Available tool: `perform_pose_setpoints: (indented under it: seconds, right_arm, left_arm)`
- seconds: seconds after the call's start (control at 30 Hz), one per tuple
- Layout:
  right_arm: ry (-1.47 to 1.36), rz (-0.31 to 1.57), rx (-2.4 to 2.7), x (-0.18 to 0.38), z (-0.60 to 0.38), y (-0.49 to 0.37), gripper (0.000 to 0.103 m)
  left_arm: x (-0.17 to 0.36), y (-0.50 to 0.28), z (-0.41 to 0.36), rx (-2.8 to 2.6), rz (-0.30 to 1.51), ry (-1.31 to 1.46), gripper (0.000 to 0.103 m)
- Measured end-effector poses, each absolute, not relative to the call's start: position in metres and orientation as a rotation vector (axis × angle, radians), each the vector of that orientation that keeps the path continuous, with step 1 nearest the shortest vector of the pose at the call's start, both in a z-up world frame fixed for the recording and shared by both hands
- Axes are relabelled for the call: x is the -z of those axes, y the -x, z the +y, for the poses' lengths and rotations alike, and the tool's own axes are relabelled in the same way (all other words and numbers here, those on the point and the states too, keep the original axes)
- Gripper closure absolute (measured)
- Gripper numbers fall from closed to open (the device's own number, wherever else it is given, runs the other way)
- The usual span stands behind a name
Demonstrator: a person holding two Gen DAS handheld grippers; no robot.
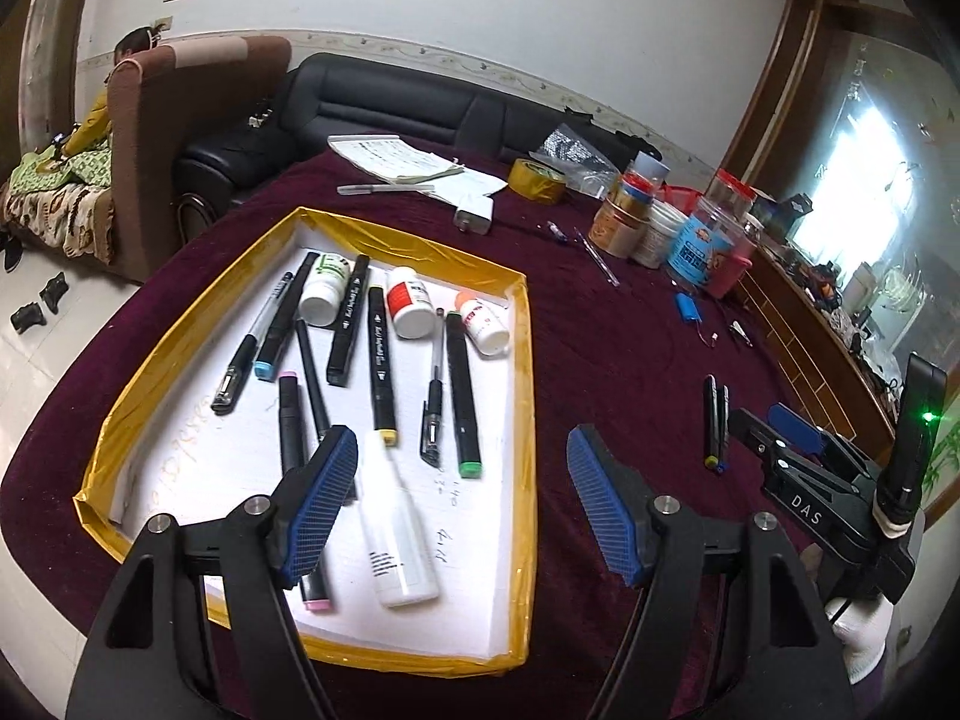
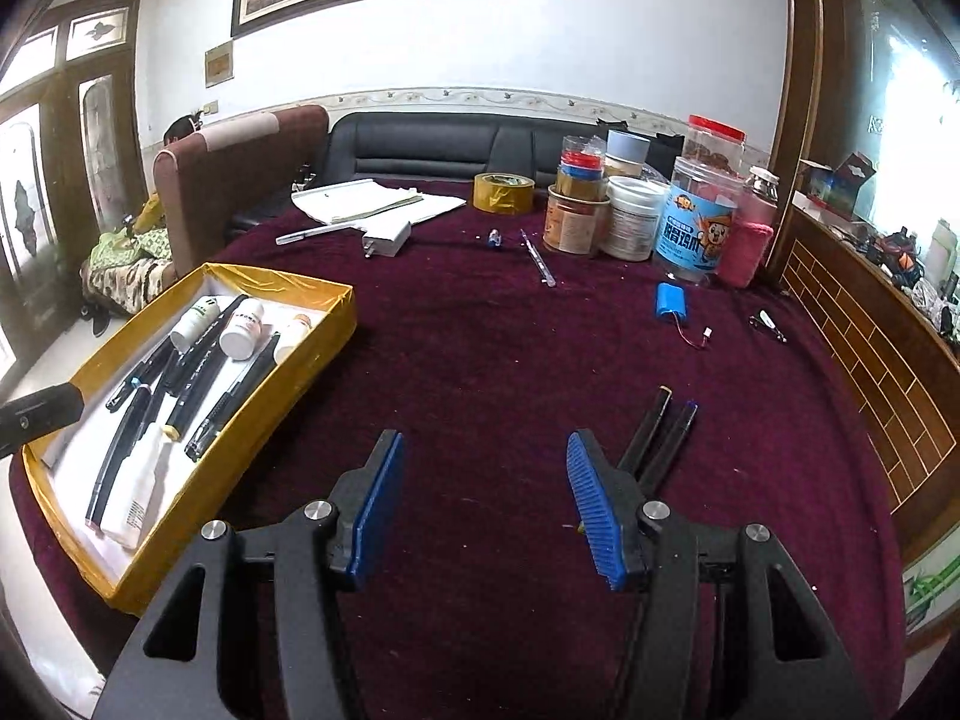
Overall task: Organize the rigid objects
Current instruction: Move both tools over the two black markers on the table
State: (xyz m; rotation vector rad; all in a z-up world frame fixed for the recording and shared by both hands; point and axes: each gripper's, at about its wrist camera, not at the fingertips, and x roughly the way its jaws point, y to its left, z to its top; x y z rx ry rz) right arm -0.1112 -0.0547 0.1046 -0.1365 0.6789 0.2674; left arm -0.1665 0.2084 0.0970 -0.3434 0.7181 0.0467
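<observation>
A white tray with a yellow-taped rim (image 1: 525,360) holds several black markers, pens, small white pill bottles and a white squeeze bottle (image 1: 396,540). My left gripper (image 1: 462,504) hovers open over the tray's near end, with the squeeze bottle lying below the gap, untouched. Two black markers (image 1: 714,426) lie side by side on the maroon cloth to the right of the tray. My right gripper (image 2: 486,507) stands open and empty above bare cloth, those two markers (image 2: 660,438) just beyond its right finger. The tray (image 2: 240,450) sits to its left.
At the table's far side stand several jars and tubs (image 2: 690,222), a tape roll (image 2: 503,192), a notebook (image 2: 354,198), a white charger (image 2: 387,238) and a blue battery pack (image 2: 671,302). Sofas lie beyond; a wooden cabinet (image 2: 870,360) borders the right edge.
</observation>
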Motion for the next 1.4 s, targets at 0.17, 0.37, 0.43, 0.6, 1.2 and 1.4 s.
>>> perform_pose_setpoints:
  seconds: [0.17, 0.37, 0.43, 0.6, 1.2, 1.4]
  right_arm:
    - [0.134, 0.679, -0.26, -0.104, -0.058, 0.111, 0.052]
    - [0.131, 0.685, -0.258, -0.102, -0.059, 0.11, 0.051]
    - [0.132, 0.688, -0.256, -0.102, -0.059, 0.11, 0.051]
    - [0.136, 0.694, -0.254, -0.1, -0.058, 0.11, 0.051]
    - [0.016, 0.747, -0.182, -0.092, -0.121, 0.069, 0.046]
    - [-0.203, 0.779, -0.013, -0.064, -0.226, 0.01, 0.046]
  left_arm:
    - [-0.097, 0.165, 0.202, -0.031, 0.726, 0.333, 0.031]
    - [-0.096, 0.166, 0.202, -0.027, 0.728, 0.334, 0.031]
    - [-0.096, 0.166, 0.202, -0.029, 0.729, 0.334, 0.031]
    - [-0.094, 0.168, 0.202, -0.024, 0.733, 0.343, 0.031]
    - [-0.118, 0.148, 0.162, 0.096, 0.733, 0.245, 0.028]
    - [-0.109, 0.1, 0.1, 0.233, 0.825, 0.182, 0.027]
